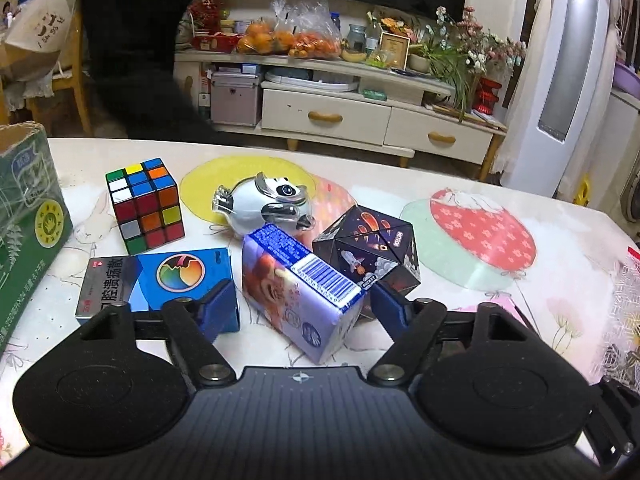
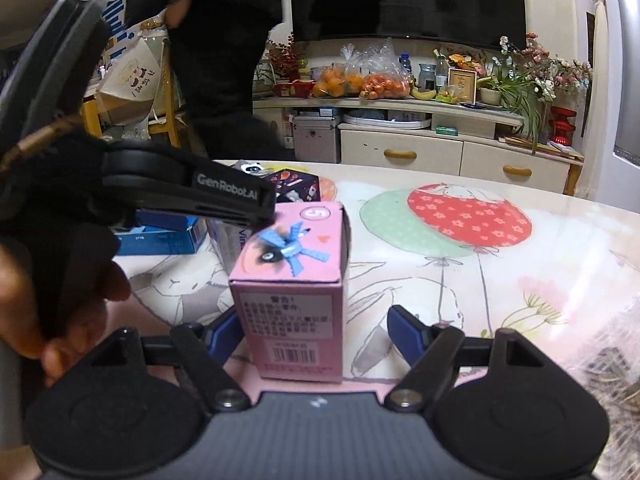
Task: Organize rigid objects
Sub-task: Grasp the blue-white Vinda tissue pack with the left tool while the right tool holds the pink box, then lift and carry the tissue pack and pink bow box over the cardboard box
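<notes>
Right gripper [image 2: 310,330] agape | pink carton [image 2: 294,280] (boxy, matte) between

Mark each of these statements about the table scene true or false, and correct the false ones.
1. The pink box stands upright between the right gripper's open jaws. True.
2. The Rubik's cube sits inside the green carton. False: it sits on the table beside it.
3. The left gripper is clamped on the rocket-print cube. False: its jaws stand open around the purple box.
4. The blue medicine box lies flat. True.
</notes>
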Motion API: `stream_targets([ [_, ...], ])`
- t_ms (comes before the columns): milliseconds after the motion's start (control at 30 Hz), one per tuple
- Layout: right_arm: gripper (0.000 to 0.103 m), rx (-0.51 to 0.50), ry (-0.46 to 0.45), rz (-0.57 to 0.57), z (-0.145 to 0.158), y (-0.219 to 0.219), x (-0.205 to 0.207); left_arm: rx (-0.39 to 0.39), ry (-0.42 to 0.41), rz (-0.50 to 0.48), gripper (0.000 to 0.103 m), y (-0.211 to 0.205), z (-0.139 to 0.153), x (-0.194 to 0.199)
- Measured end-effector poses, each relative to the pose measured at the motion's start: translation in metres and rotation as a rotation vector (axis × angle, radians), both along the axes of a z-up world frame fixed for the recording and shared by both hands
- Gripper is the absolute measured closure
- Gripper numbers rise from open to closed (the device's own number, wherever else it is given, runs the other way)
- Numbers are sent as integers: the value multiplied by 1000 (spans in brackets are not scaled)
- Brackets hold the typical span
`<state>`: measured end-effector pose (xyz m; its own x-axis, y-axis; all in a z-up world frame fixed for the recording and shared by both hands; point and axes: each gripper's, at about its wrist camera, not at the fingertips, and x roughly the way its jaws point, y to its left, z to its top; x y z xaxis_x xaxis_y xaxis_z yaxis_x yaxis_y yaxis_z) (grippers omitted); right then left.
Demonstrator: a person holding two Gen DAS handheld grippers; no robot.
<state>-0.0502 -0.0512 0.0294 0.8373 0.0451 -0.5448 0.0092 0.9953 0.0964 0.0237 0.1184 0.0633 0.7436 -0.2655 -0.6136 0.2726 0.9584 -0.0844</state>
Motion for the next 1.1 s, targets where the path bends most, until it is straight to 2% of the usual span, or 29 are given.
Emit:
stream_targets([
  [67, 25, 5, -3, 5, 1, 0, 2, 0, -3, 6, 29, 1, 1, 2],
  [133, 25, 13, -9, 9, 2, 0, 5, 14, -14, 5, 36, 0, 1, 1],
  [167, 25, 17, -13, 11, 3, 0, 6, 23, -15, 4, 46, 0, 1, 0],
  [200, 25, 18, -15, 12, 3, 1, 7, 36, -11, 8, 51, -1, 0, 0],
  [333, 25, 12, -17, 6, 4, 1, 7, 62, -19, 11, 61, 3, 0, -8],
  [700, 25, 22, -32, -13, 6, -3, 9, 71, -25, 15, 61, -2, -4, -1],
  [800, 34, 24, -34, -13, 6, -4, 10, 84, -21, 20, 67, -3, -4, 0],
  [867, 41, 27, -31, -8, 5, -4, 10, 99, -24, 20, 76, -4, -3, -2],
  [933, 54, 23, -26, -9, 5, -2, 11, 111, -24, 15, 76, -5, -3, -4],
  [1100, 55, 24, -28, -14, 4, -3, 9, 140, -32, 5, 76, -7, -2, -12],
])
